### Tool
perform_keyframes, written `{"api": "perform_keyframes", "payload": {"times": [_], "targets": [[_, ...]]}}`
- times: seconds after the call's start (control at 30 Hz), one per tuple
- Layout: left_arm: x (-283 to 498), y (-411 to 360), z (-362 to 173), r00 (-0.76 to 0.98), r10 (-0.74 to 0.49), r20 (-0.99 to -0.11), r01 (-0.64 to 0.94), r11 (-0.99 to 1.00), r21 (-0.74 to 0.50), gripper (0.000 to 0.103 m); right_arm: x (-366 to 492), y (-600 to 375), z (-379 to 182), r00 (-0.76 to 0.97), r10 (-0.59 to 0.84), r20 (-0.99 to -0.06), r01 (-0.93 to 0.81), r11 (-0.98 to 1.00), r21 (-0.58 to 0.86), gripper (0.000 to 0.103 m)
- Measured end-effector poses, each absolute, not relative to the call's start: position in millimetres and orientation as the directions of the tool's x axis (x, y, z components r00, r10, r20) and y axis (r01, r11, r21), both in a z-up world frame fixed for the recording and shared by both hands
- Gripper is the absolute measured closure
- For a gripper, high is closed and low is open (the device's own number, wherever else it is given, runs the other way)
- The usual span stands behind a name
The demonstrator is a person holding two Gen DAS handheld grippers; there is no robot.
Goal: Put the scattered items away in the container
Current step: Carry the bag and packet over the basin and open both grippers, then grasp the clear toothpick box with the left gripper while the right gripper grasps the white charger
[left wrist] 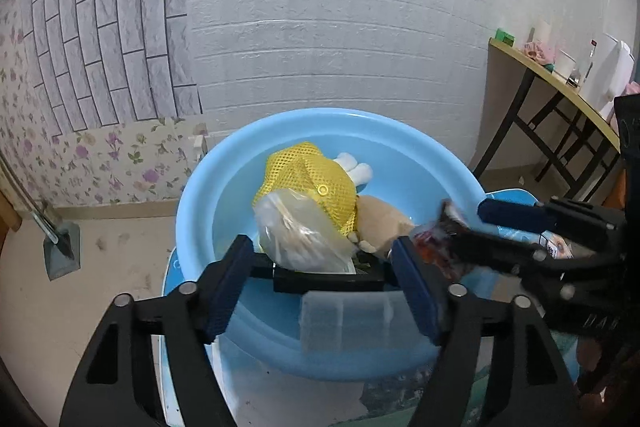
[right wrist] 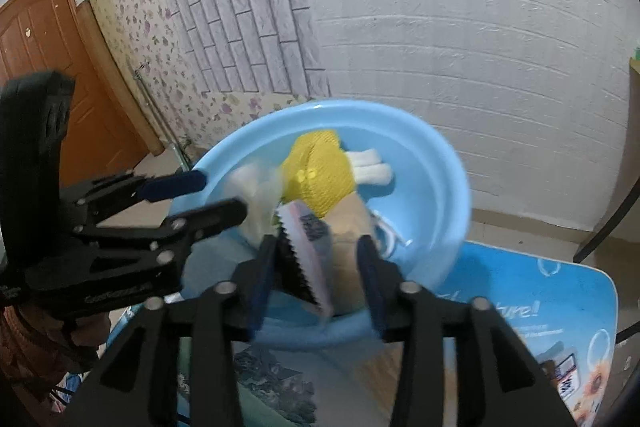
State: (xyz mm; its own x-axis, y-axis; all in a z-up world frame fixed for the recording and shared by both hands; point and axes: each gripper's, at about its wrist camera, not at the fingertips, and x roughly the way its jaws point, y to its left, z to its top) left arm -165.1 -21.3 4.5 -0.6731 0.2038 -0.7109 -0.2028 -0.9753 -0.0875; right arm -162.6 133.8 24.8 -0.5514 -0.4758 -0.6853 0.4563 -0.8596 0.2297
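A light blue basin holds a yellow mesh item, a tan plush toy and a clear plastic bag. My left gripper hangs open over the basin's near rim, just above the bag; a clear plastic box lies below it. My right gripper is open over the basin, with a snack packet with a serrated edge between its fingers, touching the left one. The packet also shows in the left wrist view.
The basin stands on a blue printed mat. A wooden table with bottles and boxes stands at the right by the white wall. A metal stand foot rests on the floor at left. An orange door is at left.
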Motion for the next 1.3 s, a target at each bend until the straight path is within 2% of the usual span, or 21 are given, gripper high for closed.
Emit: {"api": "perform_keyframes", "payload": {"times": [0.07,0.2,0.6,0.7,1.0,1.3], "targets": [[-161.1,-18.3,4.9,-0.674,0.195,-0.712,-0.207,-0.976,-0.07,0.03,-161.1,140.9,28.1,-0.559,-0.475,-0.679,0.445,-0.863,0.238,0.056],[-151.7,-12.3,7.6,-0.684,0.162,-0.712,-0.201,-0.979,-0.029,0.021,-154.3,156.3,29.3,-0.573,-0.465,-0.675,0.416,-0.875,0.249,0.056],[-113.0,9.6,23.8,-0.691,0.19,-0.698,-0.214,-0.975,-0.054,0.016,-95.9,225.3,12.9,-0.583,-0.39,-0.713,0.286,-0.92,0.268,0.056],[-100.7,21.3,29.1,-0.698,0.216,-0.683,-0.231,-0.97,-0.07,0.009,-81.5,245.5,11.3,-0.597,-0.357,-0.718,0.249,-0.934,0.256,0.056],[-70.6,79.7,24.4,-0.668,0.249,-0.701,-0.327,-0.945,-0.023,0.008,-46.5,304.6,2.0,-0.623,-0.308,-0.719,0.148,-0.949,0.278,0.056],[-64.4,125.5,-10.0,-0.594,0.262,-0.76,-0.409,-0.913,0.005,0.006,-29.8,327.8,-13.0,-0.611,-0.312,-0.727,0.138,-0.947,0.29,0.056]]}}
